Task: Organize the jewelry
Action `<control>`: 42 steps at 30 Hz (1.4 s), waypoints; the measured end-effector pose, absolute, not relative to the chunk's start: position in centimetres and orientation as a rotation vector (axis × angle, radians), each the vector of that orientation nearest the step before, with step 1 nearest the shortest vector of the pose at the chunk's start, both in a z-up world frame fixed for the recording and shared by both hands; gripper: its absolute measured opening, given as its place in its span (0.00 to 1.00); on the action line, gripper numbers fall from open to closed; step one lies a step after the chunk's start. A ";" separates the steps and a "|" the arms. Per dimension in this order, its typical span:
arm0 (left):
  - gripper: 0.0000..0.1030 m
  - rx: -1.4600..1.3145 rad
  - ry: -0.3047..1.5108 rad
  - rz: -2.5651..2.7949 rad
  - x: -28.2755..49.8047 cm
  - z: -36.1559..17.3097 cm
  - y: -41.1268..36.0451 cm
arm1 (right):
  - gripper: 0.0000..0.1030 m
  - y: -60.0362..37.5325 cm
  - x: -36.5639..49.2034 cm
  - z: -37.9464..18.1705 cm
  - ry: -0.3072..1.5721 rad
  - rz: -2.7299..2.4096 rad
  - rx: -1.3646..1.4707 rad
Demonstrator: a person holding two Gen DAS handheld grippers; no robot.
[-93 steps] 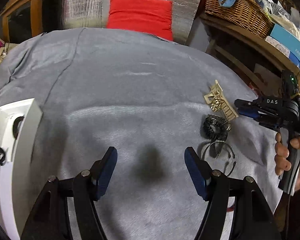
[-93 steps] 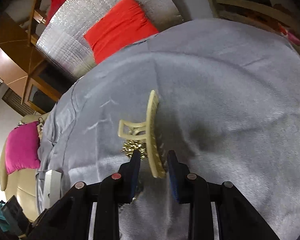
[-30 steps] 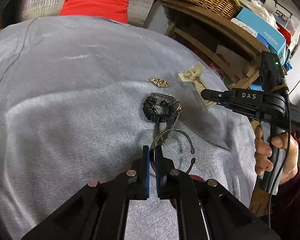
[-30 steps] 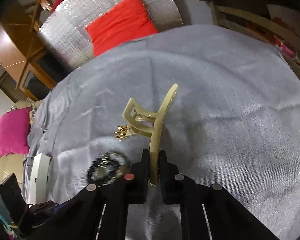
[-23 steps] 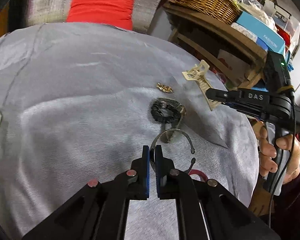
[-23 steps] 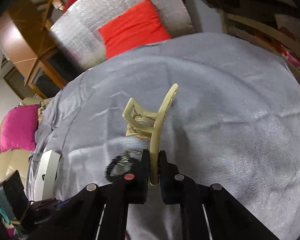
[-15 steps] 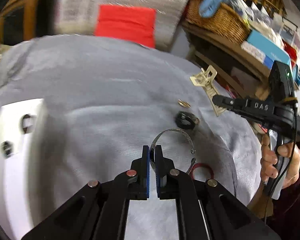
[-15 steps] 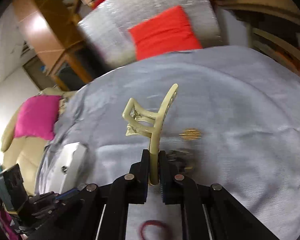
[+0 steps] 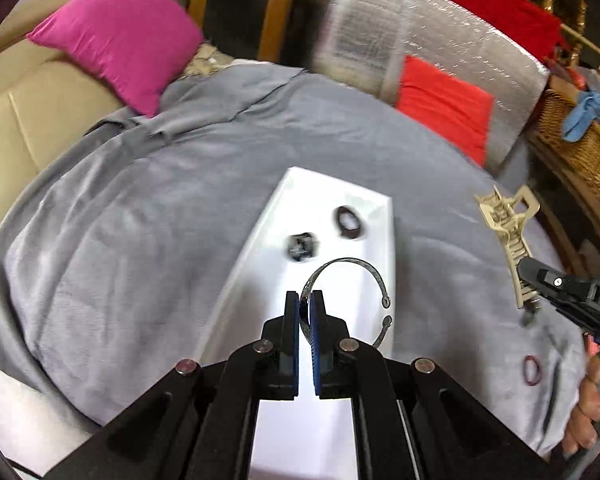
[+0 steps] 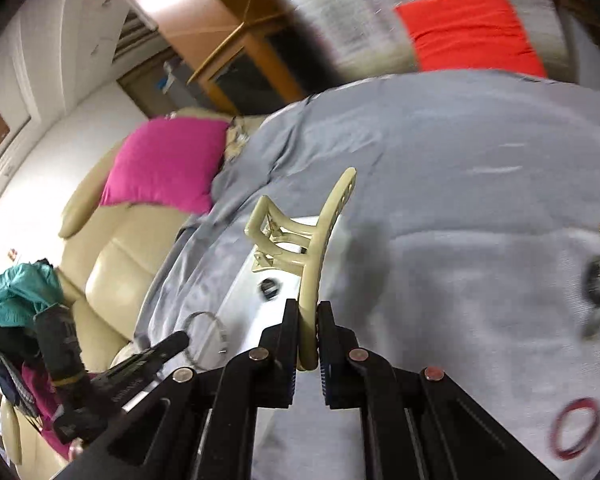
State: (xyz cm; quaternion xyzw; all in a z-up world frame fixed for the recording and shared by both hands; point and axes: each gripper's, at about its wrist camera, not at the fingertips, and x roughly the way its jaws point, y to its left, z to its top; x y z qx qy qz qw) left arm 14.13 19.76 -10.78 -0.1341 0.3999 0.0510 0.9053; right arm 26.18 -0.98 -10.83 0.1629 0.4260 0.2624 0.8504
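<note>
The left gripper [image 9: 305, 307] is clamped on a thin silver cuff bracelet [image 9: 348, 272], holding it over a white jewelry box [image 9: 312, 200] that sits on a grey cloth [image 9: 120, 216]. The right gripper [image 10: 308, 320] pinches a cream hair claw clip [image 10: 312, 248] beside the box. A red hair tie [image 10: 576, 428] lies on the cloth.

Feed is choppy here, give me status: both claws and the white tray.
Left claw shut on silver bangle, above white tray. Right claw shut on beige hair clip. Nothing blocking.

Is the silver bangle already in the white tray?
No. The left claw holds the bangle above the white tray.
</note>
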 end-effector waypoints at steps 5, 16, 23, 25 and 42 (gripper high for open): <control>0.05 -0.286 0.900 0.113 14.4 -13.0 21.1 | 0.10 4.3 26.3 -11.9 0.966 0.555 0.376; 0.05 -0.303 0.994 0.124 14.0 -15.9 22.9 | 0.10 9.6 28.1 -16.3 1.143 0.451 0.464; 0.05 -0.340 1.035 0.150 15.1 -17.3 23.5 | 0.10 11.0 30.1 -18.4 1.198 0.375 0.430; 0.04 -0.351 1.043 0.152 15.3 -17.6 23.7 | 0.10 11.3 30.5 -18.8 1.208 0.356 0.415; 0.04 -0.419 1.049 0.115 16.1 -17.6 24.5 | 0.68 12.8 31.7 -18.1 1.284 0.370 0.294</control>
